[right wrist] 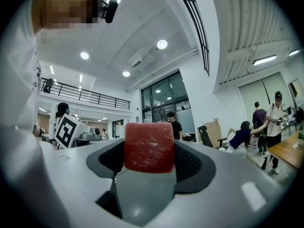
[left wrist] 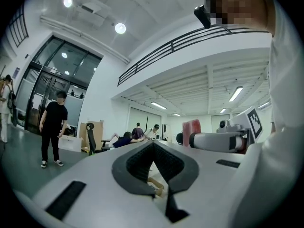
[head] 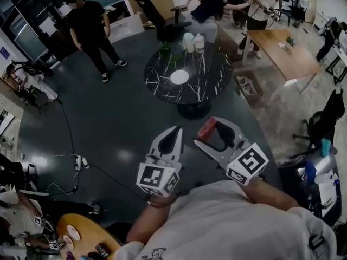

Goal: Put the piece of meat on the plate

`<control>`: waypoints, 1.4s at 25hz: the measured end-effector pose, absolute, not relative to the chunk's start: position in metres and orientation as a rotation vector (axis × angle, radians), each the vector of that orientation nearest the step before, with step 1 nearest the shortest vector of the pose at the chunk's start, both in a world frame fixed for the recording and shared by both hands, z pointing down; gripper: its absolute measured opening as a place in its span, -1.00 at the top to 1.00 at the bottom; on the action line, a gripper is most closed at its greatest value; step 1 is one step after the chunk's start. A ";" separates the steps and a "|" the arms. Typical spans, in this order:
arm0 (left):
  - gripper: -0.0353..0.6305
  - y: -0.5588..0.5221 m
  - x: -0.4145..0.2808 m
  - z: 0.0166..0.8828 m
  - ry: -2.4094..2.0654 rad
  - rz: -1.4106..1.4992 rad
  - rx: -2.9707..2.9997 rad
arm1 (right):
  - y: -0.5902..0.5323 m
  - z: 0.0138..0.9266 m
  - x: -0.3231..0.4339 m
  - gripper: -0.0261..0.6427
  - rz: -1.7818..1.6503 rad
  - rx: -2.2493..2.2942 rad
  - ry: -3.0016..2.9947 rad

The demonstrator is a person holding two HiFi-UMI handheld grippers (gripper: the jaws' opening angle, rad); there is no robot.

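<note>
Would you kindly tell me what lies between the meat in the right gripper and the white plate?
In the head view, only bare floor and the near part of the black table separate the piece of meat from the plate; nothing stands between.

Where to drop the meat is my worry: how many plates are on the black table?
1: a white plate near the table's middle. None seems hidden.

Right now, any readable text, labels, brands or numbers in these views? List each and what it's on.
No readable text in any view.
Left marker cube, on the left tongs: black-and-white square pattern only, no letters or numbers.
Right marker cube, on the right tongs: pattern only, too.
Print at the hem of the person's white shirt: too small and blurred to read.
</note>
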State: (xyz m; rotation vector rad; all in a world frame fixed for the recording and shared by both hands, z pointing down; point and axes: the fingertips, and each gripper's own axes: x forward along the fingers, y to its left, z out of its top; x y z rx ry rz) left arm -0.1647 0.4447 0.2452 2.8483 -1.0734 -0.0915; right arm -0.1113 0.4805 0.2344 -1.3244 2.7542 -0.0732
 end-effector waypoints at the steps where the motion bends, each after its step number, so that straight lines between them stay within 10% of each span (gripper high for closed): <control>1: 0.88 0.444 -0.167 0.243 -1.079 -0.096 2.849 | 0.480 0.233 -0.114 0.03 -0.067 -1.319 2.755; 35: 0.88 0.351 -0.125 0.260 -1.156 -0.084 2.770 | 0.375 0.233 -0.073 0.03 -0.097 -1.182 2.795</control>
